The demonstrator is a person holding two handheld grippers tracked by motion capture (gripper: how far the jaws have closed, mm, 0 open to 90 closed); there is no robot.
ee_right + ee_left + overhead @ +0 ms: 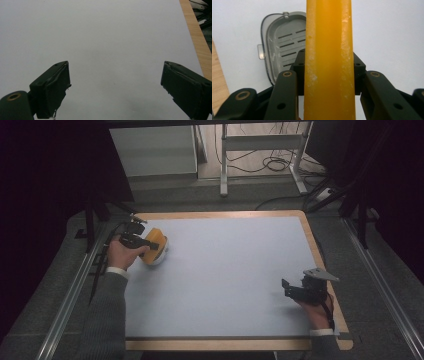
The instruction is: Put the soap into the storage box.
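The surface [225,275] is a pale sheet with a wooden border showing along its far, right and near edges, and most of it lies bare between the two hands. The left hand-held gripper [152,245] sits near the far left corner, close to the left edge, and its jaws are clamped on an orange lid [156,240] that stands on edge. In the left gripper view the lid [329,62] rises as a tall orange band between the two black jaws, which press against both its sides; its surface is scuffed with pale specks and streaks. Behind it a grey box [283,46] lies open on the sheet, rounded at the corners, with slots in its floor, a small tab on one side and a metal stud at its rim. In the high view a white part [159,257] shows just under the lid. The right hand-held gripper [286,289] rests near the right edge, toward the near corner, well apart from the lid. In the right gripper view its jaws stand wide apart with bare sheet [112,50] between them, and the wooden border [196,37] runs along the right.
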